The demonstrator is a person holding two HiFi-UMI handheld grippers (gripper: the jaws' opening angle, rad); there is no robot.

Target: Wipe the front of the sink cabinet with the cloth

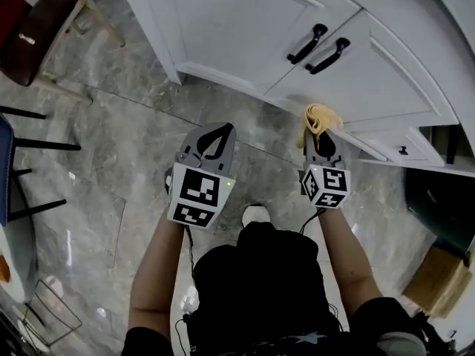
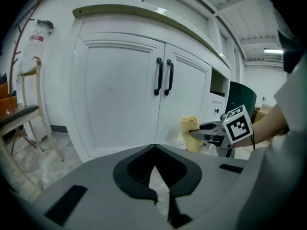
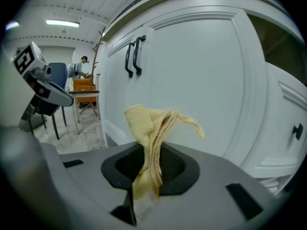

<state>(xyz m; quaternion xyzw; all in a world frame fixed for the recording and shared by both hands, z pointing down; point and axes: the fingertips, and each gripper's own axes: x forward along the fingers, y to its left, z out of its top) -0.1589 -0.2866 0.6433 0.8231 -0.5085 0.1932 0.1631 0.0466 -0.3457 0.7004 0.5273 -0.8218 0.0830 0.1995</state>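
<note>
The white sink cabinet (image 1: 245, 28) (image 2: 120, 95) (image 3: 192, 80) has two doors with black handles (image 1: 318, 47) (image 2: 163, 75) (image 3: 134, 54). A folded yellow cloth (image 1: 318, 117) (image 2: 190, 133) (image 3: 152, 138) sticks up from my right gripper (image 1: 320, 141) (image 3: 144, 190) (image 2: 204, 134), whose jaws are shut on it. The cloth's tip is close to the lower part of the right door; whether it touches I cannot tell. My left gripper (image 1: 214, 141) (image 2: 156, 195) hangs over the floor in front of the cabinet, its jaws together with nothing between them.
Grey marble floor tiles (image 1: 111, 124) lie in front of the cabinet. A wooden chair (image 1: 37, 28) (image 2: 21, 123) stands at the left, a blue chair (image 3: 57, 78) further off. Right of the doors is a small drawer (image 1: 401, 150) (image 3: 297, 128), beyond it a dark green bin (image 1: 441, 206) (image 2: 240, 99).
</note>
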